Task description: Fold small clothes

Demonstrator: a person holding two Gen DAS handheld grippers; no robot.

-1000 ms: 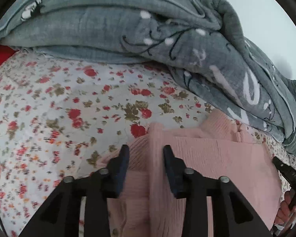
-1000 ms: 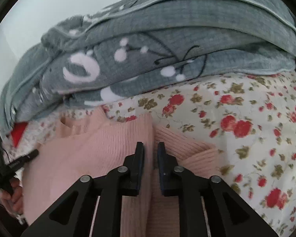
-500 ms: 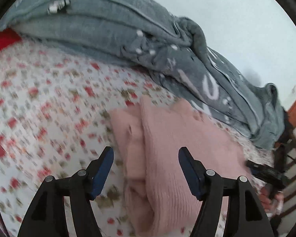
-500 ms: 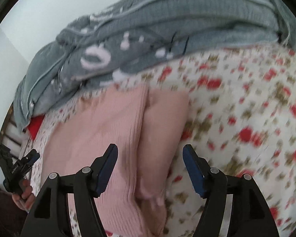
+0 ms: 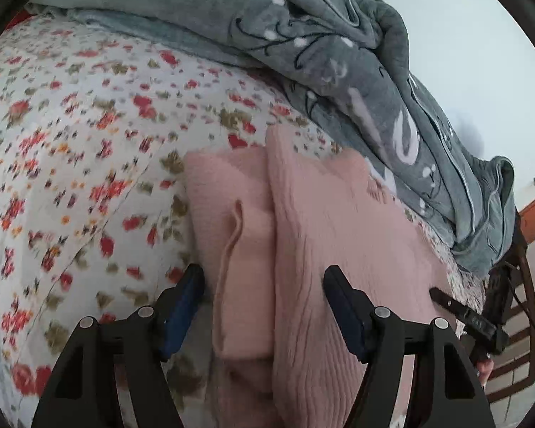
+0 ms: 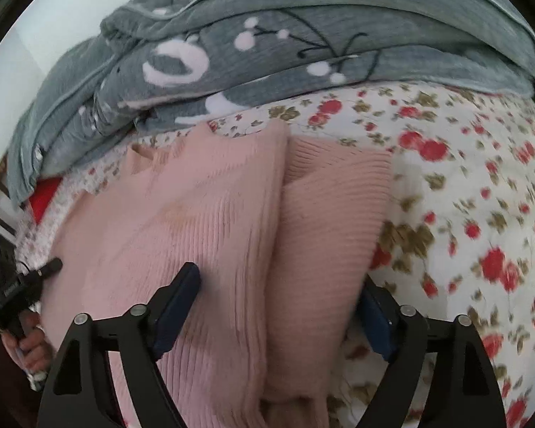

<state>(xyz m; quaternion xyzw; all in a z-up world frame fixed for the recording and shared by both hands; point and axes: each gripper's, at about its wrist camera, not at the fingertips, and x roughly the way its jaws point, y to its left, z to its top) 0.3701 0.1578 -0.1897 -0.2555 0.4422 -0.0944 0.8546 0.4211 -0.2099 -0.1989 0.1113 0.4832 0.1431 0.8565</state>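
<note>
A pink ribbed knit sweater [image 5: 324, 235] lies on the floral bedsheet [image 5: 82, 149], its sides folded in over the body. My left gripper [image 5: 264, 281] is open, its fingers straddling the folded left side just above the knit. In the right wrist view the sweater [image 6: 196, 221] fills the middle. My right gripper [image 6: 280, 283] is open, its fingers straddling the folded right side; the right fingertip is hidden behind the fabric. Each view shows the other gripper at its edge: the right one [image 5: 467, 317] and the left one [image 6: 35, 274].
A grey blanket with white motifs [image 5: 303, 42] is bunched along the far side of the bed, also in the right wrist view [image 6: 267, 46]. Floral sheet [image 6: 481, 196] stretches beside the sweater. A wooden bed frame [image 5: 531, 210] and something red [image 6: 44, 196] show at the bed's edge.
Both grippers let go of the sweater's folded sides and opened wide. They pulled back and then came in lower over the sweater again.
</note>
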